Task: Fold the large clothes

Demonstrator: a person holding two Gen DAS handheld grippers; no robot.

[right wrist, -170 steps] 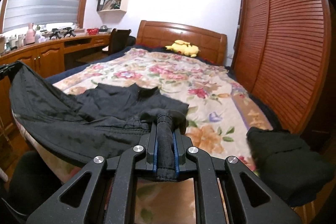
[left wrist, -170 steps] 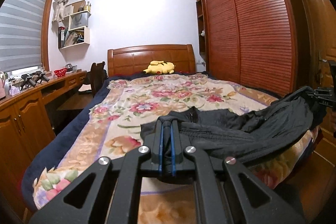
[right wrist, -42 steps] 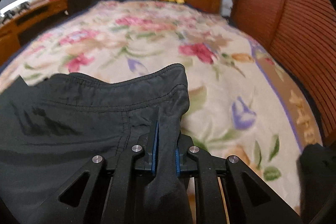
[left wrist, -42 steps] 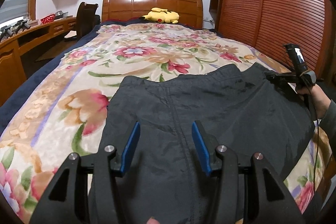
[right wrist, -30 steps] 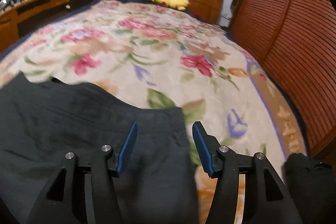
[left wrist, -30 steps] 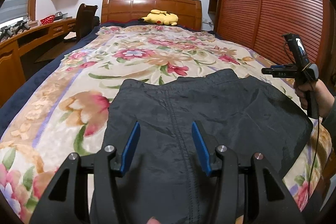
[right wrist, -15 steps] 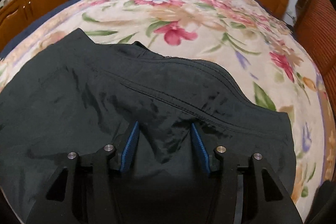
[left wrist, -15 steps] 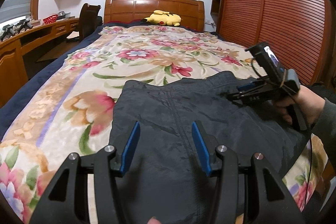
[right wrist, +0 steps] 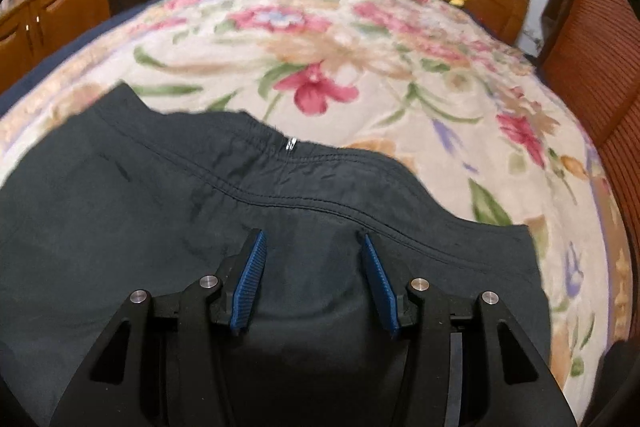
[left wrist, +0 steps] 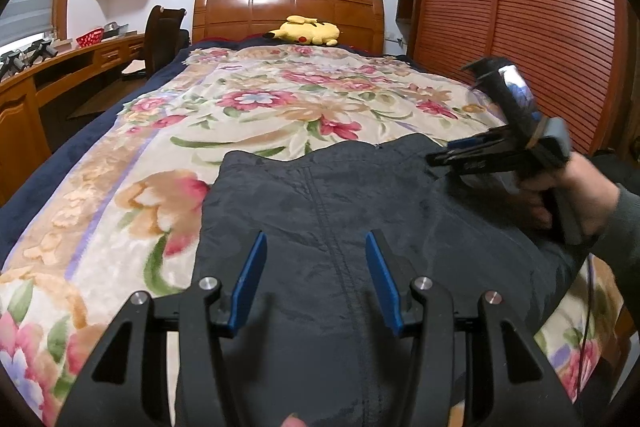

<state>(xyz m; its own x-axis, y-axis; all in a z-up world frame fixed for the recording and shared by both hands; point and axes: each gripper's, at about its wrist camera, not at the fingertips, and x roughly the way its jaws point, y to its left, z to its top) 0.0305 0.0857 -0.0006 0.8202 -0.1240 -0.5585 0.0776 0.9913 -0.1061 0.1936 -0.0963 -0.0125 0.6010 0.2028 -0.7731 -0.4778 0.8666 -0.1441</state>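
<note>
A large dark garment (left wrist: 320, 195) with a centre seam lies spread flat on the floral bedspread (left wrist: 260, 99), near the foot of the bed. My left gripper (left wrist: 315, 239) hovers over its near part, open, with nothing between its blue pads. In the left wrist view a hand holds my right gripper (left wrist: 434, 158) low over the garment's right side. From its own view my right gripper (right wrist: 311, 235) stands open just above the dark garment (right wrist: 160, 195), short of the stitched far edge and its small zipper pull (right wrist: 291, 143). Whether the fingertips touch the cloth I cannot tell.
A yellow plush toy (left wrist: 306, 30) lies by the wooden headboard (left wrist: 288, 13). A slatted wardrobe (left wrist: 520, 7) runs along the right of the bed. A desk (left wrist: 40, 83) and a chair (left wrist: 162, 35) stand on the left. Another dark heap (right wrist: 618, 363) sits at the bed's right edge.
Both grippers let go of the garment, which now lies flat. In the last second the right gripper swung left and down over the cloth. The left gripper stayed still and open.
</note>
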